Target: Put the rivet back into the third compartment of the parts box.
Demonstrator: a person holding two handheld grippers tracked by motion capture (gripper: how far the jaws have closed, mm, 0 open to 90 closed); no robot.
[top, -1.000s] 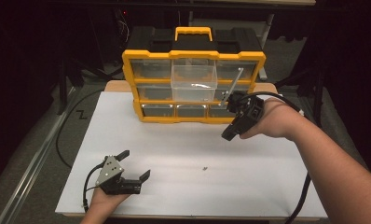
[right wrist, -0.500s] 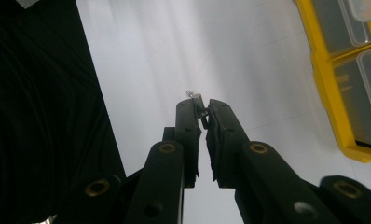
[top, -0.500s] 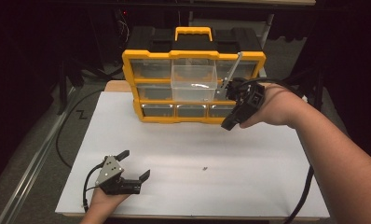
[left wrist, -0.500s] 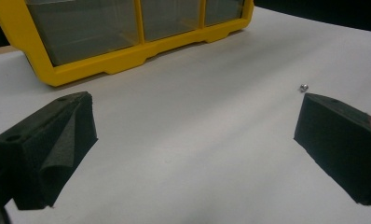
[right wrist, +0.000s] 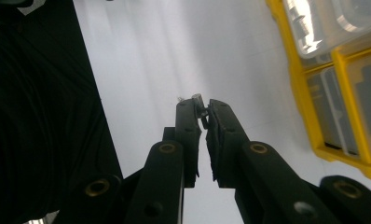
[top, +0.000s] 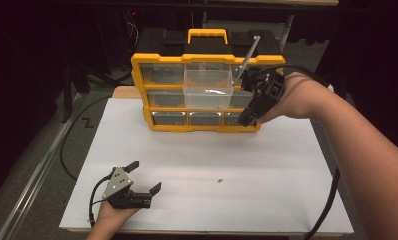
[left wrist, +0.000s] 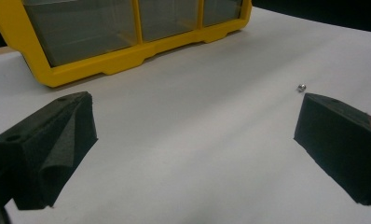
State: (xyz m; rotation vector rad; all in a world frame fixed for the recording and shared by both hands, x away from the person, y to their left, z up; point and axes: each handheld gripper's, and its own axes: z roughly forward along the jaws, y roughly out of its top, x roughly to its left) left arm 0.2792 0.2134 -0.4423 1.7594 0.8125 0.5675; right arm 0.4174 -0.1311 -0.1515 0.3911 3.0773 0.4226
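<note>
Now, item by item:

Small metal piece: your right gripper (right wrist: 201, 108) has its jaws nearly closed on a small metal piece (right wrist: 197, 99), pinched at the very tips.

Right gripper: in the high view your right gripper (top: 247, 118) is held up in front of the right end of the organizer, tips pointing down toward the tabletop, cable looping back over your hand.

Organizer: a yellow-and-black drawer organizer (top: 167, 60) stands at the far edge of the tabletop, with a yellow handle (top: 207, 35) on top. One clear drawer (top: 208, 88) in the middle is pulled out toward you.

Metal rod: a thin grey rod (top: 248, 58) leans up past the organizer's top right corner; you cannot tell what it is fixed to.

Loose bit: a tiny metal bit (top: 220, 179) lies alone on the tabletop, also seen just past the right-hand jaw in the left gripper view (left wrist: 301, 87).

Left gripper: your left gripper (top: 146, 177) rests low at the near left of the tabletop, jaws spread wide and holding nothing.

Tabletop: a plain white sheet (top: 267, 165) covers it, with a strip of bare wood (top: 124, 92) at the far left corner.

Room: dark all round; grey floor (top: 42, 135) to the left, with a black cable (top: 69, 145) curving across it.
</note>
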